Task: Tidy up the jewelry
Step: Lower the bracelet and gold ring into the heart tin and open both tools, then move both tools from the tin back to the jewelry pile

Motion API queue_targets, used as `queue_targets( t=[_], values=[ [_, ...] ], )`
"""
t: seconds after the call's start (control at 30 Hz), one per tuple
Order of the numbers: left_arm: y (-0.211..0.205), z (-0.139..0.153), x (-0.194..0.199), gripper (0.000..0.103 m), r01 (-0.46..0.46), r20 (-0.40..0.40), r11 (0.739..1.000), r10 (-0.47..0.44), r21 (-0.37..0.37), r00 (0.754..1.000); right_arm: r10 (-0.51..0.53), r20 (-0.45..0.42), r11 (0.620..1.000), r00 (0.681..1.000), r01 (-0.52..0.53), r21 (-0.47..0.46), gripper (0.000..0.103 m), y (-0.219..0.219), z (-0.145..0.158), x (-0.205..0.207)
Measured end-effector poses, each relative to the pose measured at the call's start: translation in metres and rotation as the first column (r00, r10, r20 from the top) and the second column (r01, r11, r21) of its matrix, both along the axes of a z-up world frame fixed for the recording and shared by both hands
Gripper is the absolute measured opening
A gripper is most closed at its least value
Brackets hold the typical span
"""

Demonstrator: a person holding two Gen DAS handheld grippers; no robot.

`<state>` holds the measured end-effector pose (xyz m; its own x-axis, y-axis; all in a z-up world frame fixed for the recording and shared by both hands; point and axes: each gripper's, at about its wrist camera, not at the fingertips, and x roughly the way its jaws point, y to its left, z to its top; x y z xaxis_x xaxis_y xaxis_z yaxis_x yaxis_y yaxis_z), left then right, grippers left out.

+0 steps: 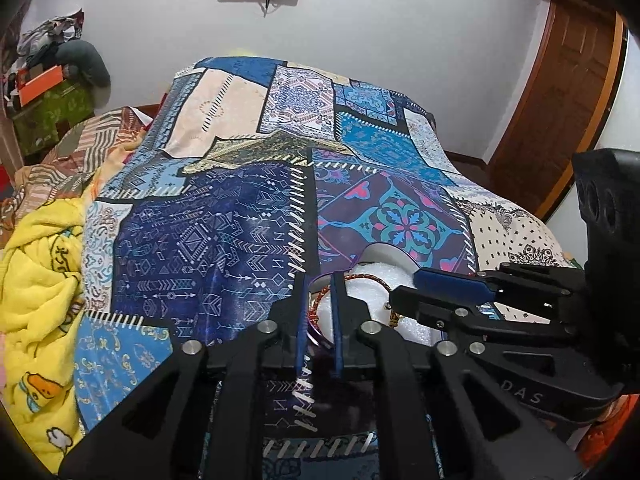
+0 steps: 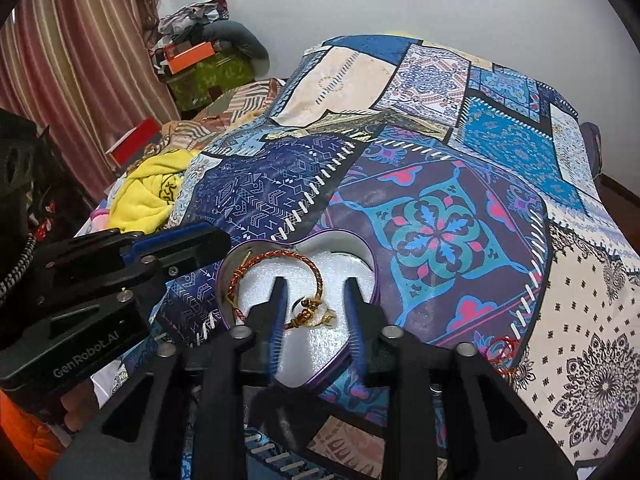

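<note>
A purple heart-shaped tin (image 2: 372,268) with white foam lining lies on the patchwork bedspread. An orange-gold braided bracelet (image 2: 280,258) lies inside it, with a small ring and gold knotted ends (image 2: 310,312) near the middle. My right gripper (image 2: 316,284) hangs open over the tin, fingers either side of the ring. My left gripper (image 1: 320,280) is nearly closed on the tin's left rim (image 1: 316,334), with the bracelet (image 1: 368,278) just beyond. The right gripper shows in the left wrist view (image 1: 444,288); the left shows in the right wrist view (image 2: 176,244).
A red thread bracelet (image 2: 502,352) lies on the bedspread (image 2: 440,216) right of the tin. A yellow blanket (image 1: 36,280) is bunched at the left. Boxes and clutter (image 2: 200,64) stand by the curtain, a wooden door (image 1: 560,92) at right.
</note>
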<state>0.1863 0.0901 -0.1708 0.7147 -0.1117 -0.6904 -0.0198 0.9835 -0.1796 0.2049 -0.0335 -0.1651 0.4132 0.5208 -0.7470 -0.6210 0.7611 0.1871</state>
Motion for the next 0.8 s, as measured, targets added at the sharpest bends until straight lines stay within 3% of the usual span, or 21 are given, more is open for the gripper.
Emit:
queue_targets(
  t=[0.07, 0.13, 0.5, 0.8],
  values=[
    [0.000, 0.003, -0.002, 0.025, -0.009, 0.007, 1.000, 0.009, 0.010, 1.000, -0.015, 0.012, 1.000, 1.000, 0.015, 0.007, 0.039, -0.005, 0.004, -0.002],
    [0.000, 0.008, -0.006, 0.029, -0.017, 0.016, 1.000, 0.016, 0.019, 1.000, -0.020, 0.018, 1.000, 1.000, 0.020, 0.012, 0.040, -0.007, 0.007, -0.004],
    [-0.008, 0.034, -0.025, 0.031, -0.040, 0.045, 0.998, 0.038, 0.057, 0.998, -0.054, 0.065, 0.998, 0.996, 0.052, 0.032, 0.040, -0.028, 0.031, -0.020],
    [-0.033, 0.049, -0.044, 0.039, -0.023, 0.056, 0.996, 0.018, 0.090, 0.998, -0.109, 0.094, 0.993, 0.990, 0.105, 0.049, 0.040, -0.062, 0.047, -0.034]
  ],
)
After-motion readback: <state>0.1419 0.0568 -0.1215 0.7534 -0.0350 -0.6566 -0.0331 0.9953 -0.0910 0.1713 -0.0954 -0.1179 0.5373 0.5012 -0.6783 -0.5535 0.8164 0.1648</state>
